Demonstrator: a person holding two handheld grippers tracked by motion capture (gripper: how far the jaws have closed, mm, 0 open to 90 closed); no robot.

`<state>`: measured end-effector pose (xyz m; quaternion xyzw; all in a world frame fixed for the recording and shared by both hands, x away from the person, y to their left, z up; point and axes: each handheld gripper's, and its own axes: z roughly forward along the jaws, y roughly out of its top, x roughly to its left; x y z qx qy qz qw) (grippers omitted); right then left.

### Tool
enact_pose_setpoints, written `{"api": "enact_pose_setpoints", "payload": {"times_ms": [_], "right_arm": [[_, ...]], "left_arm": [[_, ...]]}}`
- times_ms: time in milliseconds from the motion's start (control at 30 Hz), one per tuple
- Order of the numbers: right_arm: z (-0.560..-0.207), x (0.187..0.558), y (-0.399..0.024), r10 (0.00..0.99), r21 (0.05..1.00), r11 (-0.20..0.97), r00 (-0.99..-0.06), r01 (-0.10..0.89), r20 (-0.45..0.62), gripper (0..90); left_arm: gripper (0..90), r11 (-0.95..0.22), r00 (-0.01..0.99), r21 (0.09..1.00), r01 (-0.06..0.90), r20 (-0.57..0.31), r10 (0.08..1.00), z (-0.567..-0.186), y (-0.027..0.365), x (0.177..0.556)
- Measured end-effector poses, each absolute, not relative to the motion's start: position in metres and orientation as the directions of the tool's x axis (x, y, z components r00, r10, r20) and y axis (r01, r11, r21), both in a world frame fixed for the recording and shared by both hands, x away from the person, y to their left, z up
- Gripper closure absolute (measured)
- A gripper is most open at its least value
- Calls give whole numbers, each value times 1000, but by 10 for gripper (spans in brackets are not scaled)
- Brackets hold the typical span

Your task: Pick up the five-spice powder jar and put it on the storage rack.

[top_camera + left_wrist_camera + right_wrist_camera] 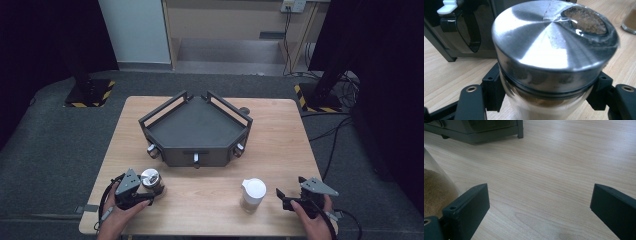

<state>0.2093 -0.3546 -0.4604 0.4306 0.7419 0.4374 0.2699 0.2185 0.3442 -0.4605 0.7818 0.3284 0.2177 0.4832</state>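
A glass jar with a brushed steel lid [151, 178] stands near the table's front left. My left gripper [149, 192] is shut on it, its black pads pressing the glass on both sides just under the lid [549, 37]. The lid has an opening showing brown powder [584, 20]. A second jar with a white lid [253, 192] and brown powder inside stands at the front right. My right gripper [282, 199] rests just right of it, jaws wide open over bare wood [539, 202]. That jar's glass wall [434, 187] shows beside the left jaw.
A dark grey angular tray with raised rails [165, 112] sits at the table's middle back; its front wall [474, 25] is close behind the steel-lidded jar. The table's front edge runs just under both hands. Black stands and cables lie on the floor beyond.
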Motion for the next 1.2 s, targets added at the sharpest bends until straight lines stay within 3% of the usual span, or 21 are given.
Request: {"api": "enact_pose_setpoints", "payload": {"times_ms": [1200], "right_arm": [[-460,210,-353,871,879,258,-491,400,-32,31]], "left_arm": [[303,-286,681,917,277,23,732,-441,356,205]]}}
